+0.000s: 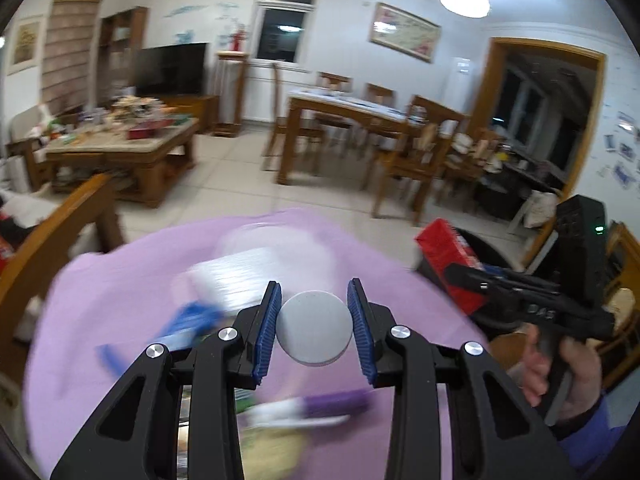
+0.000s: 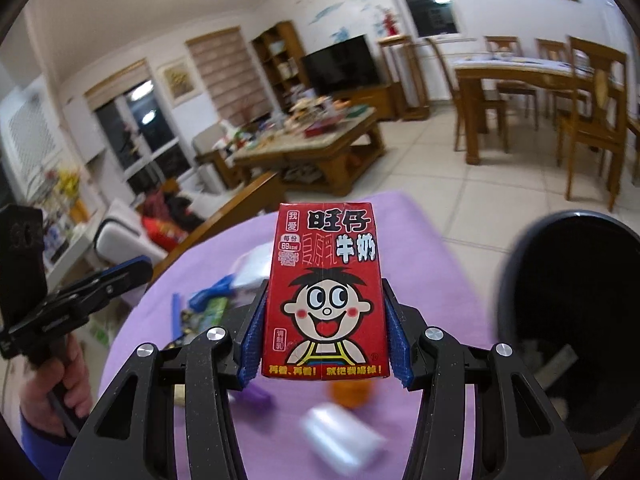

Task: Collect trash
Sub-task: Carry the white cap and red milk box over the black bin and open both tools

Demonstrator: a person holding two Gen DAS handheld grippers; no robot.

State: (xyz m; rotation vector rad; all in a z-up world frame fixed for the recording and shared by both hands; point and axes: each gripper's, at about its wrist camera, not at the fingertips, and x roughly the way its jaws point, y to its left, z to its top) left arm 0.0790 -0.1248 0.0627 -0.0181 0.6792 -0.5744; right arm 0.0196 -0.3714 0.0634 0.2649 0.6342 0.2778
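My left gripper (image 1: 314, 316) is shut on a round grey cap-like disc (image 1: 315, 329), held above the purple tablecloth (image 1: 120, 320). A red milk carton (image 2: 326, 292) with a cartoon face stands upright between the blue pads of my right gripper (image 2: 325, 320), which is shut on it. The same carton (image 1: 448, 256) and right gripper (image 1: 460, 270) show at the right of the left wrist view, held by a hand (image 1: 560, 368). A black bin (image 2: 572, 320) stands open just right of the carton. Blurred wrappers (image 2: 204, 308) and a clear plastic piece (image 2: 340, 440) lie on the cloth.
Beyond the purple table stand a wooden chair back (image 1: 60, 232), a cluttered coffee table (image 1: 120, 144), a dining table (image 1: 352, 120) with chairs, and a television (image 1: 172, 68). Tiled floor (image 1: 240, 184) lies between them. The left gripper (image 2: 128, 276) and its hand (image 2: 52, 392) are at the left edge.
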